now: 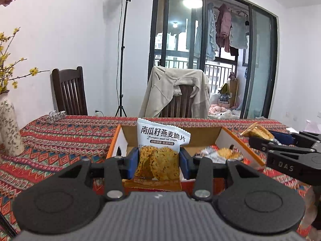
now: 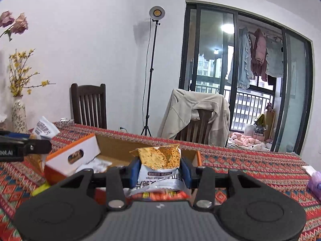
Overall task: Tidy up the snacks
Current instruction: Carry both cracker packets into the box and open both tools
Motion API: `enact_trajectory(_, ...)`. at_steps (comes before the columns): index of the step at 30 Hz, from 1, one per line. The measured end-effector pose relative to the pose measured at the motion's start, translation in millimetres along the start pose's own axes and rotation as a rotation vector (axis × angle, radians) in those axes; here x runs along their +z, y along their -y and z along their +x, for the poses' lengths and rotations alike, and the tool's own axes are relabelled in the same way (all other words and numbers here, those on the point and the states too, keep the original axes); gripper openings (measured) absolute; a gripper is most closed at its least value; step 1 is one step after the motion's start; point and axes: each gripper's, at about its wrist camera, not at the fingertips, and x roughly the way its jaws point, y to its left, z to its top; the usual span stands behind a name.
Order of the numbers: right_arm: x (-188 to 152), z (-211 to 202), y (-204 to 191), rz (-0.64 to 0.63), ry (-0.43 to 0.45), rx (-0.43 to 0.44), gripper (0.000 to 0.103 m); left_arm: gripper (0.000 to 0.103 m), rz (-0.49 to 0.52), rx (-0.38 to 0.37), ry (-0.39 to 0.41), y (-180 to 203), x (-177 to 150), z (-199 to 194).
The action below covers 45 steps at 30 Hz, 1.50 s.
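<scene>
My left gripper [image 1: 158,161] is shut on a white and orange packet of pumpkin seed oat crisps [image 1: 160,148], held upright above the open orange and white cardboard box [image 1: 238,142]. More snack packets [image 1: 224,153] lie inside that box. My right gripper [image 2: 160,169] is shut on a second crisps packet [image 2: 159,160], held upside down in front of the same box [image 2: 74,154]. In the left wrist view the right gripper [image 1: 260,138] reaches in from the right edge with its packet [image 1: 257,132]. In the right wrist view the left gripper [image 2: 43,140] shows at the left edge with its packet [image 2: 45,129].
The table carries a red patterned cloth [image 1: 60,140]. A flowered vase [image 1: 9,128] with yellow blossoms stands at the left. Two dark wooden chairs [image 1: 69,92] stand behind the table, one draped with a beige jacket [image 1: 174,90]. A lamp stand [image 1: 122,60] rises between them. A purple thing [image 2: 315,180] lies at the right.
</scene>
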Motion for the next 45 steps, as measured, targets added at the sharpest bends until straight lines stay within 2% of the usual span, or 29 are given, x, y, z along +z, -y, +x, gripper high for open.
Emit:
enact_trajectory(11,20.1,69.7,-0.2,0.075,-0.004,-0.021,0.042,0.043,-0.033,0.030,0.039,6.0,22.0,57.7)
enact_trajectory(16,8.5,86.9,-0.3,0.033,0.012,-0.048,0.042,0.043,-0.035,0.038,0.026,1.3,8.2,83.2)
enact_trajectory(21,0.0,101.3,7.1,0.069,-0.036,-0.001,0.042,0.043,-0.061,0.018,-0.027,-10.6,-1.4,102.2)
enact_trajectory(23,-2.2,103.5,7.9,0.074,-0.053,0.012,0.050,0.044,-0.057,0.011,-0.032,-12.7,-4.4,103.6)
enact_trajectory(25,-5.6,103.7,8.2,0.065,-0.066,0.011,0.054,0.049,-0.072,0.008,-0.043,-16.8,-6.2,105.4)
enact_trajectory(27,-7.9,102.9,8.8,0.068,-0.077,0.012,0.074,0.066,-0.104,0.007,-0.047,-23.0,-7.6,105.7)
enact_trajectory(28,-8.3,102.5,9.5,0.075,-0.080,0.016,0.092,0.087,-0.123,0.013,-0.040,-26.0,-8.2,104.7)
enact_trajectory(29,-7.4,103.2,10.0,0.079,-0.079,0.016,0.103,0.100,-0.138,0.027,-0.023,-28.6,-8.7,102.7)
enact_trajectory(30,-7.9,101.1,10.7,0.082,-0.072,0.014,0.103,0.103,-0.149,0.040,-0.002,-29.5,-9.3,99.0)
enact_trajectory(32,-9.2,98.3,12.1,0.091,-0.070,0.012,0.103,0.103,-0.161,0.059,0.012,-32.0,-10.4,96.9)
enact_trajectory(36,-12.1,101.4,13.6,0.102,-0.100,-0.005,0.103,0.103,-0.175,0.082,-0.013,-34.0,-13.3,101.2)
enact_trajectory(45,-14.0,98.0,15.1,0.111,-0.105,-0.022,0.103,0.103,-0.175,0.084,-0.015,-30.3,-11.7,100.6)
